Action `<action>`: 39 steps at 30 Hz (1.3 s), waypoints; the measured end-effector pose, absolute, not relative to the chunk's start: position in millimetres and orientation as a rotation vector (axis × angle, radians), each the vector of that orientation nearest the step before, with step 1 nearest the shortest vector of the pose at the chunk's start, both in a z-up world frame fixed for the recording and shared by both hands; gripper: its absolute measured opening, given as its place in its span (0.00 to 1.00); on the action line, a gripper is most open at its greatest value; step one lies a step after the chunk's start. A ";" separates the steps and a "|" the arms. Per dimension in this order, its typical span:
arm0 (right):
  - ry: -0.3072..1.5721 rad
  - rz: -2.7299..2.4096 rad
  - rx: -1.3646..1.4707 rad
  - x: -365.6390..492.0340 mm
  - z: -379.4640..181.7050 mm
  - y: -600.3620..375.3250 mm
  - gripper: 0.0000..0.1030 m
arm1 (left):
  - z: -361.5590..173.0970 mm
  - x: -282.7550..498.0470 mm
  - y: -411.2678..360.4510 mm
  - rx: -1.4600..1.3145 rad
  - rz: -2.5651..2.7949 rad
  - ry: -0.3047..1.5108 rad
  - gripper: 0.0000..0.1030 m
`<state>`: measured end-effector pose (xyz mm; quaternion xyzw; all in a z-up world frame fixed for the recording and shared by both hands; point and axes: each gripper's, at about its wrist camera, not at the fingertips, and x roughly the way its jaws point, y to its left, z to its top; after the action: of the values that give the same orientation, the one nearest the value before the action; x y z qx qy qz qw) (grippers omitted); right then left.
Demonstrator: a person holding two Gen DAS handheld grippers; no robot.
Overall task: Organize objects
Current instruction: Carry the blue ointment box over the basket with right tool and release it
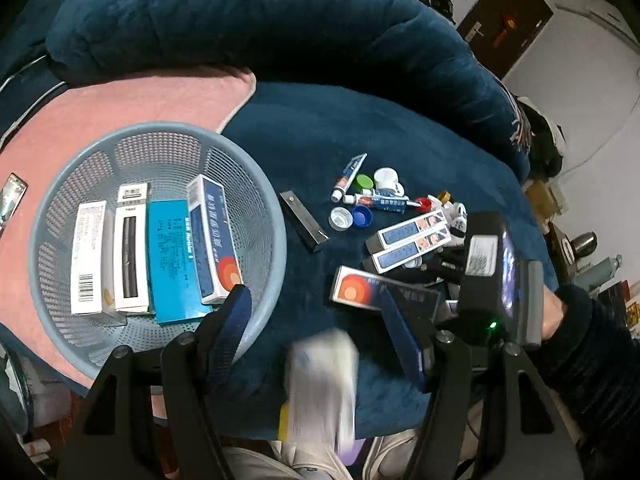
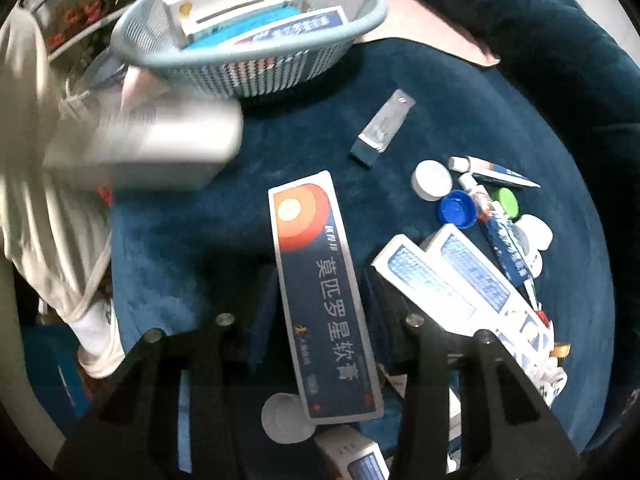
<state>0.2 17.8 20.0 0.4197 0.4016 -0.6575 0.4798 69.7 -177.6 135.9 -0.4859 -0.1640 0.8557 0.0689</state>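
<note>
A blue basket (image 1: 60, 216) with four boxes in it is seen at the left. A blurred white box (image 1: 324, 384) is seen between the spread fingers of the left claw (image 1: 320, 340). At the right, a dark blue box (image 2: 320, 292) is pinched by the right claw (image 2: 320, 312) on the blue blanket (image 1: 340, 128).

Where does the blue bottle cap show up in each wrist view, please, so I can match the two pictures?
Left wrist view: the blue cap lies right of centre on the dark blue blanket, beside a white cap.
Right wrist view: the blue cap lies right of centre, below a white cap.
Shared landmark: the basket of boxes, at left in the left view, top in the right.
</note>
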 end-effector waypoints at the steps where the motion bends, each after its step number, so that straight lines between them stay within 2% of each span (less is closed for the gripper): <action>1: 0.968 -1.617 1.023 -1.1 22.7 19.0 0.41 | 134.4 68.2 -175.7 -1.470 2.570 -0.480 0.67; 9: 0.973 -1.644 1.024 0.2 19.6 16.5 0.40 | 128.9 68.8 -168.9 -1.499 2.551 -0.421 0.67; 14: 0.836 -1.662 1.036 -2.8 39.5 21.9 0.40 | 123.1 68.4 -175.8 -1.521 2.547 -0.456 0.67; 23: 0.711 -1.718 1.041 -13.9 52.2 23.3 0.40 | 128.4 71.2 -181.4 -1.490 2.569 -0.493 0.67; 27: 0.599 -1.755 1.038 -20.0 70.2 20.2 0.40 | 139.2 75.0 -199.5 -1.476 2.623 -0.529 0.67; 34: 0.225 -1.793 1.023 -30.0 119.2 -15.1 0.40 | 184.6 110.2 -256.4 -1.302 2.783 -0.721 0.71; 37: 0.126 -1.769 1.039 -26.0 130.6 -46.1 0.41 | 206.9 126.0 -267.2 -1.265 2.881 -0.696 0.72; 38: 0.106 -1.766 1.047 -24.0 131.8 -54.8 0.41 | 216.4 134.6 -270.0 -1.239 2.926 -0.674 0.76; 39: 0.086 -1.760 1.050 -22.0 132.9 -63.7 0.41 | 226.1 144.8 -273.7 -1.208 2.970 -0.656 0.85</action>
<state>-22.0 -63.7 132.9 0.4378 0.0359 -0.7337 0.5184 144.8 -273.7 226.1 -0.3684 -0.2000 0.9055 -0.0656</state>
